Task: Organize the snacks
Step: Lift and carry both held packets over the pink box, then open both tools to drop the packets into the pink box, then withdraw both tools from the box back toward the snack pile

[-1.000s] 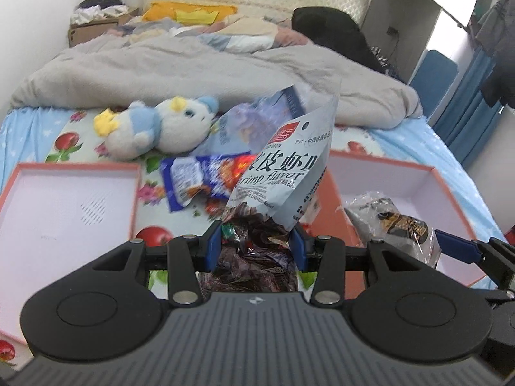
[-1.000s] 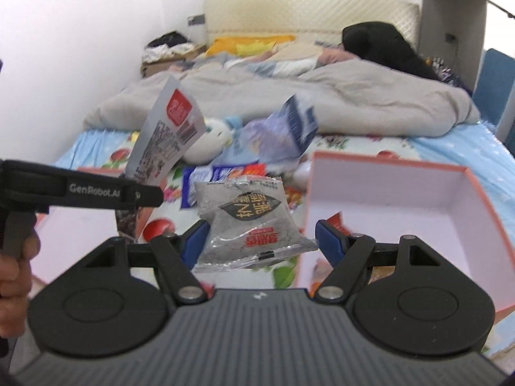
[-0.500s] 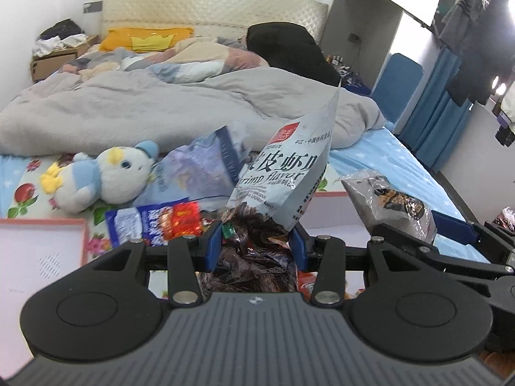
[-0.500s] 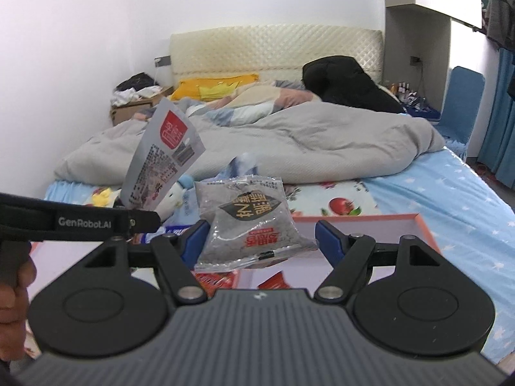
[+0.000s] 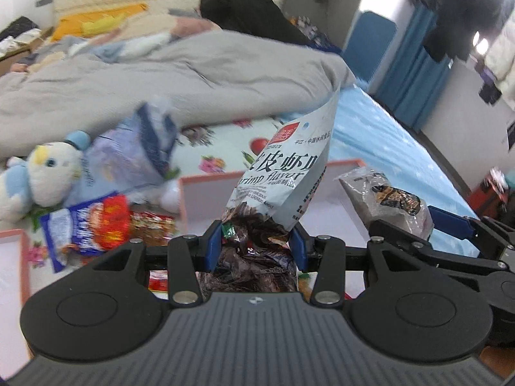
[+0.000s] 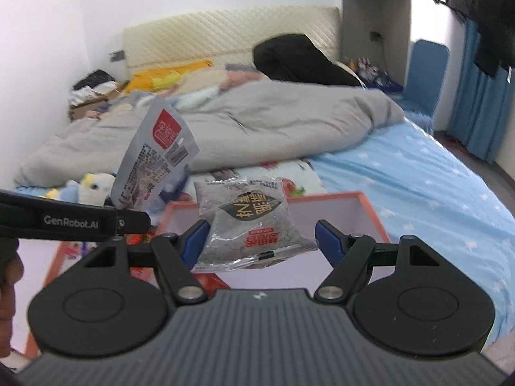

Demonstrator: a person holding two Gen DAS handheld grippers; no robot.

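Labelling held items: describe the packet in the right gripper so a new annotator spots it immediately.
Start at the bed with the grey duvet, then come forward to the orange-rimmed box on the sheet. Above its near edge, the right gripper holds a small grey packet with a dark diamond label. The left gripper holds a taller shrimp-flavour bag with a red logo.

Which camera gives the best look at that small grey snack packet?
The right wrist view: the grey packet sits centred and close between the right gripper, label readable. The left wrist view shows it off to the side, partly hidden.
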